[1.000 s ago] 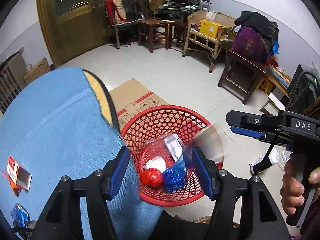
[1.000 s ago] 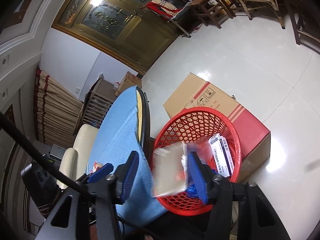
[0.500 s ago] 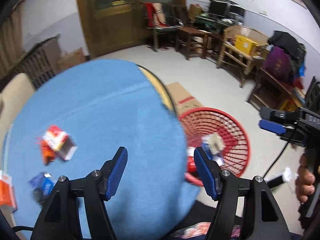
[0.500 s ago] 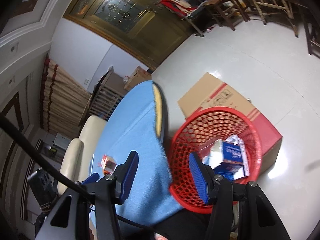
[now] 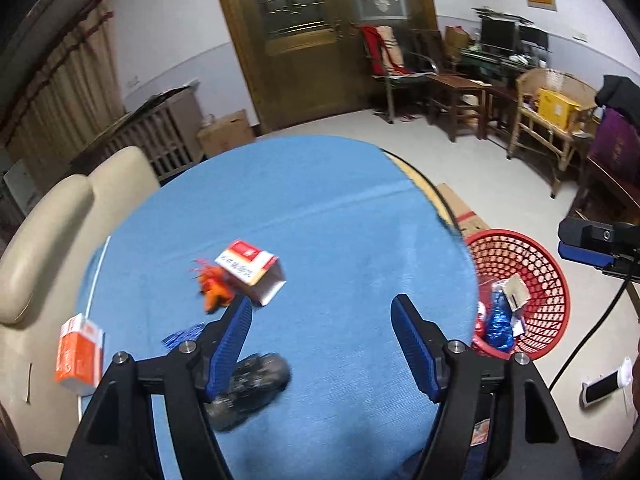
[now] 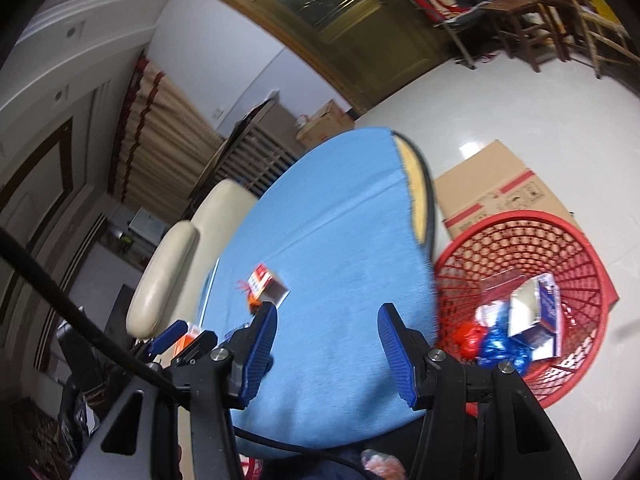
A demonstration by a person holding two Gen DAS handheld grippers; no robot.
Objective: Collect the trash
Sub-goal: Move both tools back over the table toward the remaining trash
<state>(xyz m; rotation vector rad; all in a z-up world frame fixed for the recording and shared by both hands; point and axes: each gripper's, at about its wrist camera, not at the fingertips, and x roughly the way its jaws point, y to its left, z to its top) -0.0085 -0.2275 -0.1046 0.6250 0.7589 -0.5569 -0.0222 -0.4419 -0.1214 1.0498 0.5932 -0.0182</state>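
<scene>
- Left wrist view: left hand-held gripper [image 5: 320,336] spread wide, nothing between its pads, above the blue surface [image 5: 340,232].
- Red-and-white carton [image 5: 251,271] lies ahead, slightly left; long axis diagonal to the fingers.
- Right hand-held gripper [image 6: 326,338] also released, empty; carton farther ahead-left.
- Judgement: left is nearer; red basket [image 5: 554,276] off right edge.

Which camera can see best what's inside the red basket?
The right wrist view: it looks down into the red basket, showing boxes and red and blue wrappers. In the left wrist view the basket sits off to the side, its contents smaller and partly behind the table edge.
</scene>
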